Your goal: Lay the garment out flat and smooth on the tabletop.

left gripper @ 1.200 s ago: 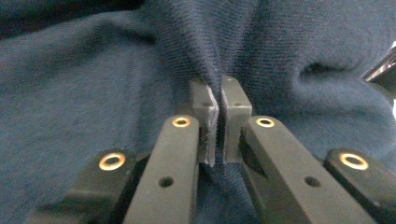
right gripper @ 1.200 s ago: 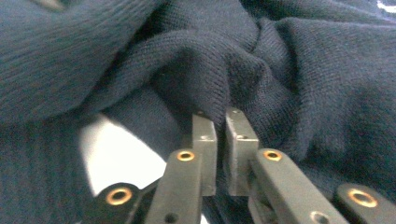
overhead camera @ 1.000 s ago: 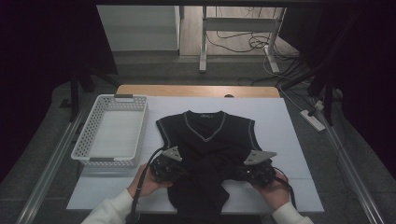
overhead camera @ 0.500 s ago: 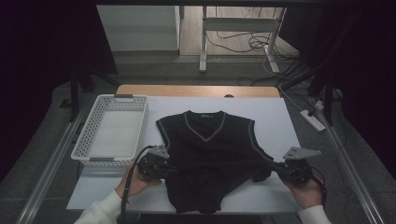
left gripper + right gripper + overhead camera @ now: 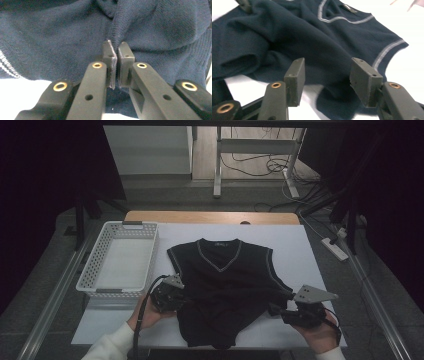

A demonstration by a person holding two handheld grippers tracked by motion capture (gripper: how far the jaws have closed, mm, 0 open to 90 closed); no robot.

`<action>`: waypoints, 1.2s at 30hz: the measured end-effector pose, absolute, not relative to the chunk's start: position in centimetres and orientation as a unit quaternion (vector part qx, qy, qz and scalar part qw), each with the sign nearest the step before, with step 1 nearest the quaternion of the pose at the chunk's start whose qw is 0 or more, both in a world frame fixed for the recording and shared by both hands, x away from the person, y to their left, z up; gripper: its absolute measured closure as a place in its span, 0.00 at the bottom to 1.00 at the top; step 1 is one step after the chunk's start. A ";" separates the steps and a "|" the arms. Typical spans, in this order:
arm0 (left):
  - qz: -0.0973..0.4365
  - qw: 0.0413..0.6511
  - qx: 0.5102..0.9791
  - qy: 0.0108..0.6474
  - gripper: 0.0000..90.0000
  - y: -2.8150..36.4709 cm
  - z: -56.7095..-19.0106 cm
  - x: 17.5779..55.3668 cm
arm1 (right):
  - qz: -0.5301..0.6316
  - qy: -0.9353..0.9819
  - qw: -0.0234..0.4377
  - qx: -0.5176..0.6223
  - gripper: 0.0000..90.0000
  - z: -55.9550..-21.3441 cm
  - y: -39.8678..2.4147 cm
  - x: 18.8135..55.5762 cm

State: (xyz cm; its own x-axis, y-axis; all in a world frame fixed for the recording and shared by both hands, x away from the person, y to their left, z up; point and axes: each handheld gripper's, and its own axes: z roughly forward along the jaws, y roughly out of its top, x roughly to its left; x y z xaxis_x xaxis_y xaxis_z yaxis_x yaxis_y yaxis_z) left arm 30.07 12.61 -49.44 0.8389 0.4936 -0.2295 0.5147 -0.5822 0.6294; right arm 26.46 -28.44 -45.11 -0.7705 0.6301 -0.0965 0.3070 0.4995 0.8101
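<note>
Jaws pinch vest (image 5: 227,290); basket (image 5: 90,277) holds nothing.

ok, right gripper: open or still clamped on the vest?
Open. The right gripper has just been opening; its pads stand apart with nothing pressed between them, and the vest lies on the table beyond them.

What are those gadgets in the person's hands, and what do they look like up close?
Each is a black hand-held gripper with two jaws. The left gripper and right gripper each carry a grey three-cornered plate on top. Up close, black arms with brass-ringed holes end in blocky dark-grey pads. A black cable trails from the left one. Sleeves are white.
</note>
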 end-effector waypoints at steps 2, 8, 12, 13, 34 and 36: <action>-0.014 0.361 0.889 0.283 0.95 12.6 -49.4 30.0 | 0.419 0.849 0.175 0.270 0.50 -45.5 -27.8 26.4; -0.011 0.366 0.885 0.288 0.95 12.6 -49.3 30.1 | 0.407 0.875 0.113 0.237 0.49 -47.6 -25.9 26.5; -0.007 0.367 0.882 0.294 0.95 12.6 -49.3 30.2 | 0.385 0.893 0.087 0.216 0.49 -48.7 -24.3 26.2; -0.006 0.367 0.882 0.295 0.95 12.6 -49.4 30.2 | 0.383 0.895 0.082 0.213 0.49 -48.9 -24.0 26.2; -0.003 0.363 0.883 0.298 0.95 12.8 -49.3 30.6 | 0.319 0.935 0.044 0.148 0.95 -50.8 -21.4 27.7; -0.003 0.364 0.883 0.298 0.95 12.9 -49.3 30.6 | 0.321 0.934 0.043 0.149 0.95 -50.3 -22.1 27.5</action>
State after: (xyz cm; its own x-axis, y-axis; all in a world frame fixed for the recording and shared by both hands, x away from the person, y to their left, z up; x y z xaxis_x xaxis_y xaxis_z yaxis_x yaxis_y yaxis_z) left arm 30.59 12.90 -49.29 0.8228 0.5228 -0.2229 0.5279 -0.5577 0.6406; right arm 27.51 -22.05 -50.32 -0.9521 0.3056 0.0142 0.2498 0.7497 0.6129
